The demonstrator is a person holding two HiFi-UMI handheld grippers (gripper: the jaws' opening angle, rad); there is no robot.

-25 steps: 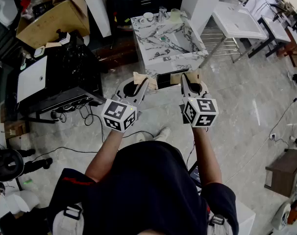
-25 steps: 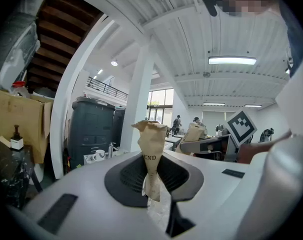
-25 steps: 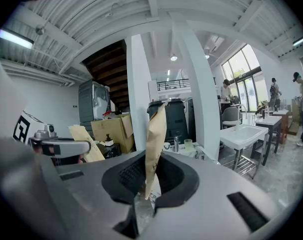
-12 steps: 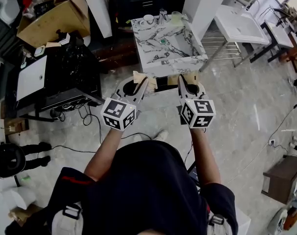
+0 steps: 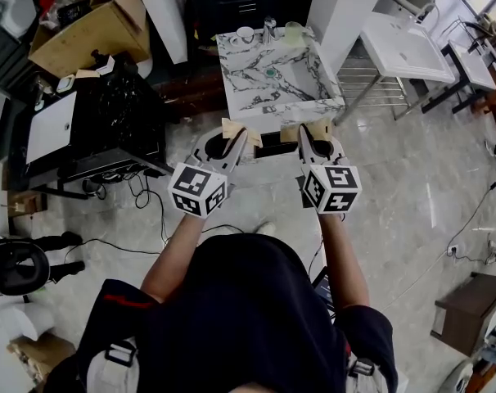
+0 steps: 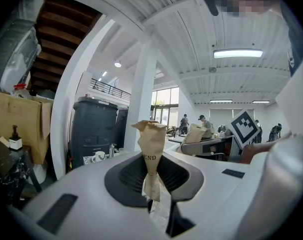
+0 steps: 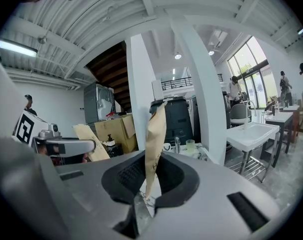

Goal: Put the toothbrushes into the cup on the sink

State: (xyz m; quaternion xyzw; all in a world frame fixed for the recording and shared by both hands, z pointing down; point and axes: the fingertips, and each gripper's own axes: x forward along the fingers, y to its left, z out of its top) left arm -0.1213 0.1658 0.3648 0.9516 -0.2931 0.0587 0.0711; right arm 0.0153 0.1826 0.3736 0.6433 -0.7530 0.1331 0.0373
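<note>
Pinching one paper-wrapped toothbrush [image 6: 152, 151] in the left tongs [image 5: 236, 137], a second toothbrush [image 7: 155, 139] in the right tongs [image 5: 307, 135], both well short of the marble sink [image 5: 241, 84] bearing the cup [image 5: 293, 31] at its far rim. Best approaching squarely, gripping firmly, wrappers upright.

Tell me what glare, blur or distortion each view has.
Head view: sharp, edges bowed, pale reflections on the glossy grey floor. Left gripper view: strong fisheye, dark corners, ceiling strip light blown out, brown paper packet between the jaws crisp. Right gripper view: same bending, windows overexposed, other brown paper packet crisp.
</note>
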